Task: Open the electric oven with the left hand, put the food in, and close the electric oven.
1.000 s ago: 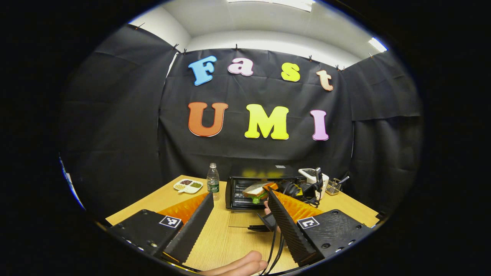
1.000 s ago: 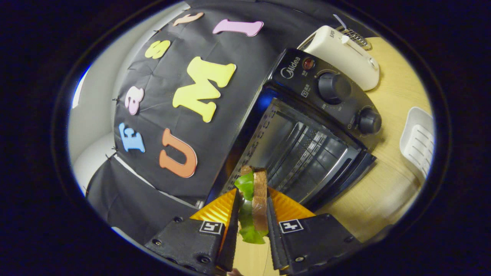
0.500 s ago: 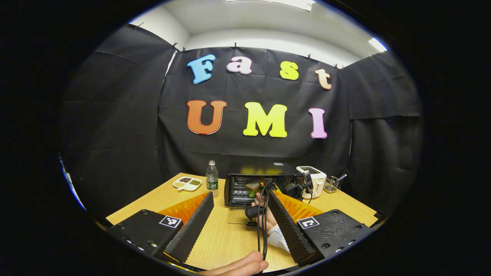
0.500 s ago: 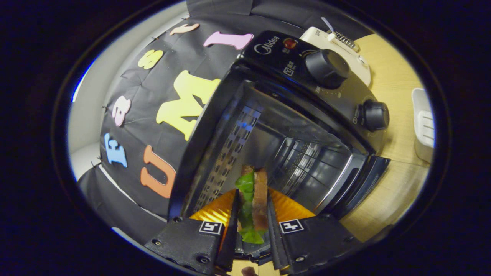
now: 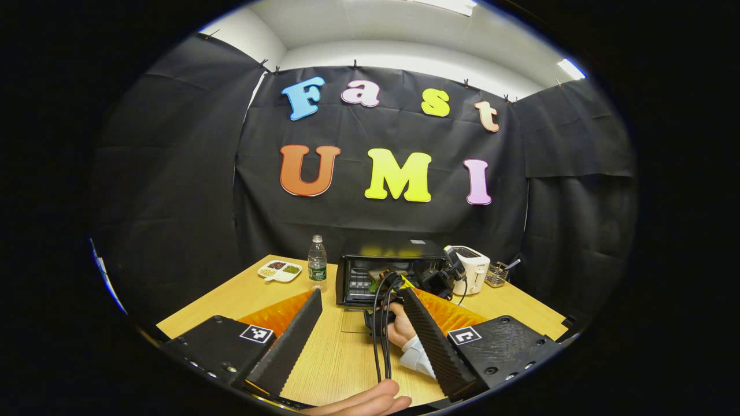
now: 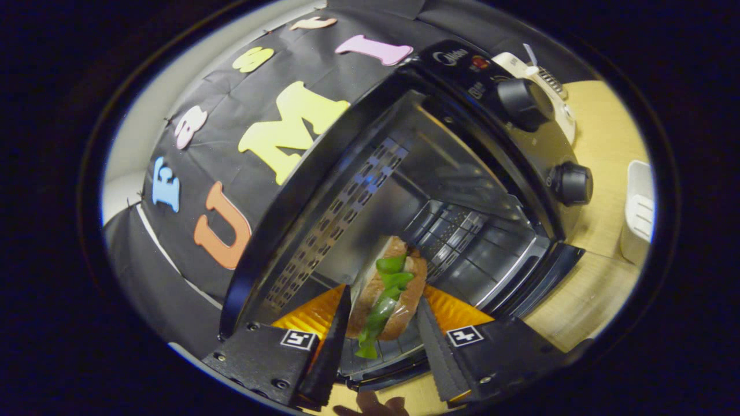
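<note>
Right claw [image 6: 378, 329] is at the mouth of the oven [image 6: 462, 190], door down, and the sandwich [image 6: 386, 294] sits between its fingers, inside the cavity over the rack; the fingers stand a little apart from the bread, so whether they pinch it cannot be told. Two knobs sit on the oven's panel, a white toaster [image 6: 546, 92] just beyond the oven. In the left gripper view the left claw [image 5: 361, 332] is spread wide, empty, above the counter [image 5: 243, 294], well short of the oven [image 5: 384, 271]. A bottle [image 5: 317, 268] stands just left of the oven, a snack tray [image 5: 280, 270] farther left.
</note>
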Demonstrator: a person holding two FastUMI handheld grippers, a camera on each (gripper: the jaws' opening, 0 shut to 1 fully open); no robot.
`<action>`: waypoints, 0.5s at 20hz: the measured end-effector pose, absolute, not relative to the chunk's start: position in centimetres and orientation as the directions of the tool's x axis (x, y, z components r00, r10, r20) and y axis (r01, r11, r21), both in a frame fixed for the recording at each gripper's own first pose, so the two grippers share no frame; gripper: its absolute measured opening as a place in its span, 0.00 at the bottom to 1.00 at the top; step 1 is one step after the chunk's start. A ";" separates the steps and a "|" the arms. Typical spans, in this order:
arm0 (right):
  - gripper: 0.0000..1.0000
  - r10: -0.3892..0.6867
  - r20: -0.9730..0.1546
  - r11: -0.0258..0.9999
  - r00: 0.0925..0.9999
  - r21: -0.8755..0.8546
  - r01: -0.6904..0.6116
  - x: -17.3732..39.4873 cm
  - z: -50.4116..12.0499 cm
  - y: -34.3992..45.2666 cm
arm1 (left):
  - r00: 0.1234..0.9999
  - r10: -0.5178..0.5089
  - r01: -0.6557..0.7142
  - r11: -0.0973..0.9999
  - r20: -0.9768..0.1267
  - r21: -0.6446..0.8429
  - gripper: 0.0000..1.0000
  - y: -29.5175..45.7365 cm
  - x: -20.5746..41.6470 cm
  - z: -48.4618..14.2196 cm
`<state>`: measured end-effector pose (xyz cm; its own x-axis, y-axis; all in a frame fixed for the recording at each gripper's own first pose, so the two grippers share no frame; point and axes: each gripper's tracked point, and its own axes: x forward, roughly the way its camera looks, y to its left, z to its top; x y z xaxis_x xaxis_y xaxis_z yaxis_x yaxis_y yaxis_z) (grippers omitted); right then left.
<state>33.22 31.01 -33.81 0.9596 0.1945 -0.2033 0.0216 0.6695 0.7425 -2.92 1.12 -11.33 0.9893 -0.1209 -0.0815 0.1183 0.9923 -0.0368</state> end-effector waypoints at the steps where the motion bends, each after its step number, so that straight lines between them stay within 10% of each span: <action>1: 0.75 0.199 -0.209 0.702 0.958 0.712 0.010 33.3 -33.8 31.3 | 0.989 -0.122 0.119 0.992 -0.082 -0.040 0.94 1.1 -2.9 -11.4; 10: 0.85 0.291 -0.381 0.902 0.877 0.415 -0.119 31.8 -35.0 33.3 | 0.985 -0.124 0.119 0.991 -0.117 -0.056 0.94 1.3 -2.8 -12.3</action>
<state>31.84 33.26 -35.04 0.8775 0.2908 -0.3814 -0.1187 0.9021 0.4149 -2.84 1.27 -12.34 0.9853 -0.1244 -0.1167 0.1185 0.9914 -0.0563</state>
